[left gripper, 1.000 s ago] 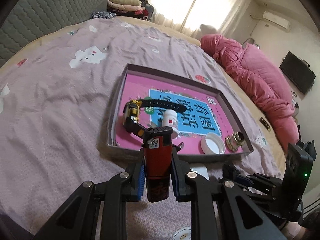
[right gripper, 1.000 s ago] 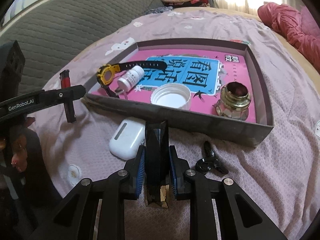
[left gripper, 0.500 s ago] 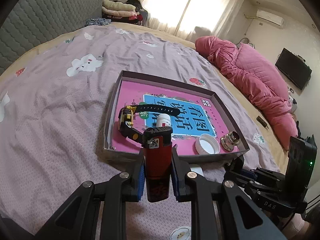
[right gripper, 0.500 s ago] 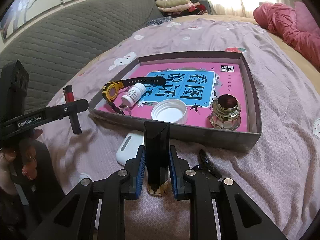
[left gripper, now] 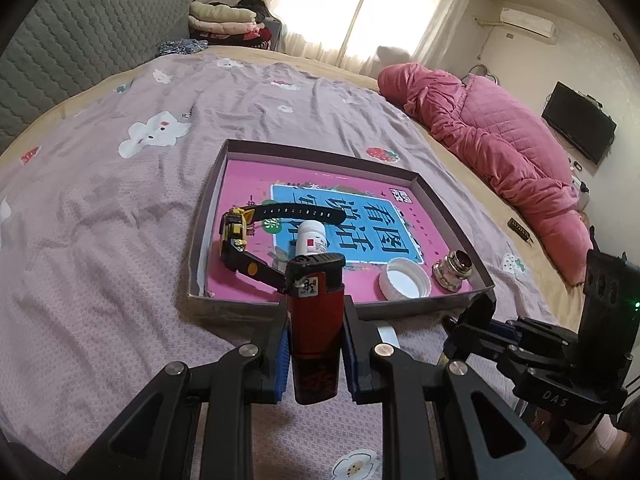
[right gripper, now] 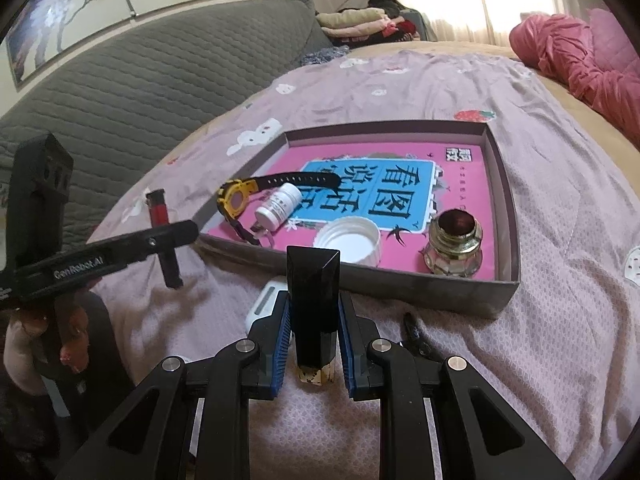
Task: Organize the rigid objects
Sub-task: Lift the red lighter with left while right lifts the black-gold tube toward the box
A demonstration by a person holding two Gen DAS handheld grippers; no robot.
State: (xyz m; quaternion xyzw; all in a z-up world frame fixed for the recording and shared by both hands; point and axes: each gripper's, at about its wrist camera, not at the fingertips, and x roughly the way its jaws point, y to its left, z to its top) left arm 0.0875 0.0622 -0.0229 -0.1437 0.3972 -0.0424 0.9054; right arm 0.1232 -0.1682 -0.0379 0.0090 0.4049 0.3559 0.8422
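My left gripper (left gripper: 315,344) is shut on a red lighter (left gripper: 315,320) with a black top, held upright in front of the shallow box (left gripper: 208,200). My right gripper (right gripper: 313,340) is shut on a black faceted stick (right gripper: 313,292) with a pale base, also held above the bed before the box (right gripper: 400,284). In the box lie a yellow and black watch (right gripper: 236,200), a white pill bottle (right gripper: 279,206), a white cap (right gripper: 348,240) and a brass-collared glass piece (right gripper: 454,246). The left gripper with the lighter (right gripper: 158,210) shows at the left of the right wrist view.
White earbud case (right gripper: 264,300) and a small black clip (right gripper: 416,334) lie on the purple bedspread in front of the box. A pink quilt (left gripper: 488,140) lies at the far right. A grey padded headboard (right gripper: 120,80) is to the left. The right gripper body (left gripper: 560,360) is at the right.
Both grippers have risen and drawn back from the box, each keeping its object. The box and its contents look smaller and farther. Nothing was let go.
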